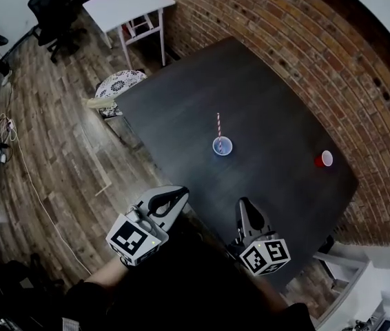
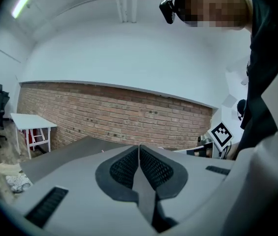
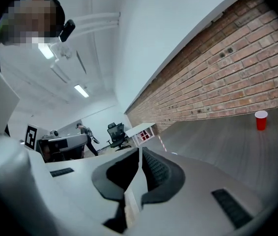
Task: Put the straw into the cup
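In the head view a small blue cup (image 1: 222,145) stands near the middle of the dark table (image 1: 264,95). A red-and-white striped straw (image 1: 218,125) stands upright in it. Both grippers are held at the table's near edge, well short of the cup. My left gripper (image 1: 180,194) is shut with nothing in it, its pads pressed together in the left gripper view (image 2: 139,151). My right gripper (image 1: 244,204) is shut and empty too (image 3: 140,154). In the right gripper view the straw (image 3: 161,142) shows just past the jaws.
A red cup (image 1: 324,158) stands near the table's right edge, also in the right gripper view (image 3: 261,120). A brick wall (image 1: 305,40) runs behind the table. A white side table (image 1: 127,5), an office chair (image 1: 49,5) and a patterned stool (image 1: 119,83) stand to the left.
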